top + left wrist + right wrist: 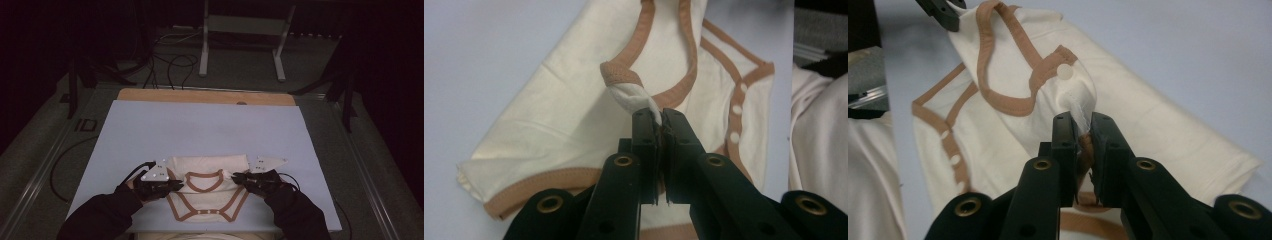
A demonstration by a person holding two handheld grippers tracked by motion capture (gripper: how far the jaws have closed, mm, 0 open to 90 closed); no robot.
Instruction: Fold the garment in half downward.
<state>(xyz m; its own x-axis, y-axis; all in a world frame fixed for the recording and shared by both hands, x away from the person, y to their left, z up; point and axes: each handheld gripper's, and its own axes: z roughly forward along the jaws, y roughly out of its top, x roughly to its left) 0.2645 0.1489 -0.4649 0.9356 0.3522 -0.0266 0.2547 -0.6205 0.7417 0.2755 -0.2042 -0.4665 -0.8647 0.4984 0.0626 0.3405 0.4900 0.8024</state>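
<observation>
A cream baby bodysuit [207,187] with tan trim lies near the front edge of the pale blue mat [200,130]. My left gripper [176,185] is shut on a pinch of its fabric by the neckline's left side; in the left gripper view the bodysuit [574,115] rises in a small twisted peak into the jaws of that gripper [660,119]. My right gripper [236,178] is shut on the opposite shoulder, where the bodysuit [1128,125] is pulled up beside a white snap into the right gripper [1083,122].
The mat covers a wooden board [205,96] on the table. Black cables [170,65] and a white metal stand [245,30] are on the floor beyond. A second cream cloth [819,130] lies at the table's near edge.
</observation>
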